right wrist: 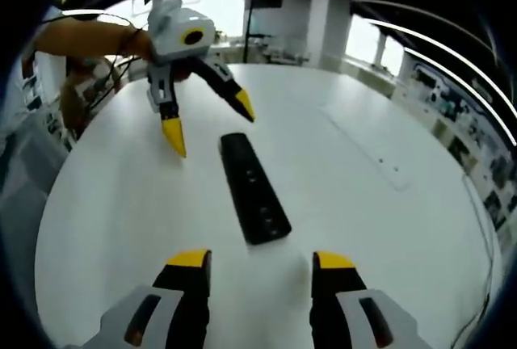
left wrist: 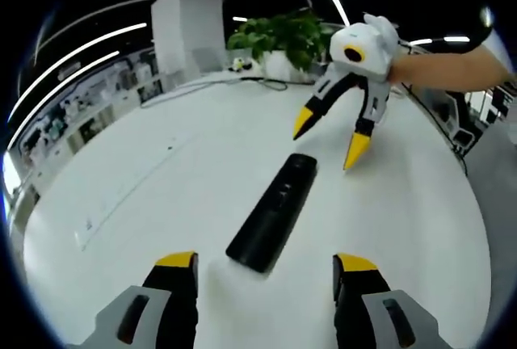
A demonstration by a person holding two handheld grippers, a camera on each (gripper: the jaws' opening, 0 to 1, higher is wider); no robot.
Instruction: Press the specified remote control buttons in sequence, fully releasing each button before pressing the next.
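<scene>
Remote (left wrist: 273,212) on white table (left wrist: 161,171) (office plants (left wrist: 283,38) behind)

Long ceiling light strips (left wrist: 81,50) overhead give bright, even light, and the white table (left wrist: 202,147) is close to washed out, with only faint, soft shadows beside the black remote (left wrist: 273,212). Around the table both views bow strongly with fisheye distortion. Far background beyond the table is soft and slightly blurred.
</scene>
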